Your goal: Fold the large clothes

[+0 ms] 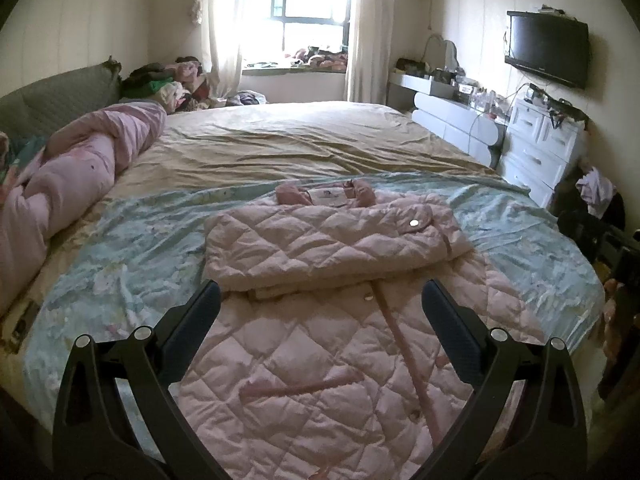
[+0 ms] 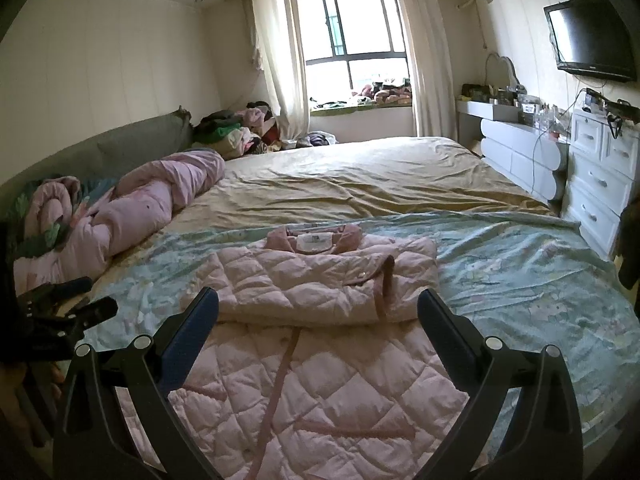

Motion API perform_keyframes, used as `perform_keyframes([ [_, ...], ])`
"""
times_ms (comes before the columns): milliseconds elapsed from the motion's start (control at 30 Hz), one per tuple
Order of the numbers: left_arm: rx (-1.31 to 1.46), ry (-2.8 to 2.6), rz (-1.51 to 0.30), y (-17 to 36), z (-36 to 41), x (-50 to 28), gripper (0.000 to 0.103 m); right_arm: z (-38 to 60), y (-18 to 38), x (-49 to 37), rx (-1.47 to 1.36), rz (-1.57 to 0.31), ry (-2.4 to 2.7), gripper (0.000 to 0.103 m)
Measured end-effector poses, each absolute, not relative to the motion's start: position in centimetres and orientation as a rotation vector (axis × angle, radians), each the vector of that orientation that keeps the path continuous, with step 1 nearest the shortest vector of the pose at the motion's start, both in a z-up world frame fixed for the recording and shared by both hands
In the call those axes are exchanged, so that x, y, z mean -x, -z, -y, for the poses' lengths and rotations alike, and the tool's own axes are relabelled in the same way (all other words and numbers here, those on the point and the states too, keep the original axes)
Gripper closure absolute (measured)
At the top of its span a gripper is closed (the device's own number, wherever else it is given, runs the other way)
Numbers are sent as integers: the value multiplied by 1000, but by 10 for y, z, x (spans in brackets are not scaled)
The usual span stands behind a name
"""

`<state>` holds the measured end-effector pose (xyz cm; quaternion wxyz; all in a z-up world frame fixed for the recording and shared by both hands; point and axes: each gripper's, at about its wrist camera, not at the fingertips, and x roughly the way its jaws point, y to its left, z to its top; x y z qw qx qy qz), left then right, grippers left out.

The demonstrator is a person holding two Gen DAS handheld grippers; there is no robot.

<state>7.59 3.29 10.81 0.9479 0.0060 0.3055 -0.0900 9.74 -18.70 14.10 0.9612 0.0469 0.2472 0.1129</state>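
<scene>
The near hem of the pink quilted coat (image 1: 320,380) lies right under both claws, its long axis running away toward the collar — sleeves already folded across the far half. The left gripper (image 1: 320,300) and right gripper (image 2: 318,308) hang wide open, empty, about equally near. It rests on the bed (image 1: 120,248). No containers are in use.

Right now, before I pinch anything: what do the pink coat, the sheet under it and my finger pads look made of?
Pink coat: looks like padded woven fabric with a slight sheen, diamond quilting puffing between seams, shiny snap buttons.
Blue sheet: thin printed cloth, matte, lying in fine wrinkles.
Finger pads: dark blue, finely textured, probably rubber; the arms behind look like black plastic.
</scene>
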Motion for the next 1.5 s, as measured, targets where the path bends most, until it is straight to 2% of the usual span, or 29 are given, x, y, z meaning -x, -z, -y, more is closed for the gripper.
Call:
perform_keyframes([
  [433, -20, 164, -678, -80, -35, -66, 9, 197, -119, -94, -89, -549, -225, 4],
  [1500, -10, 13, -865, 9, -86, -54, 9, 243, -10, -95, -69, -798, -130, 4],
])
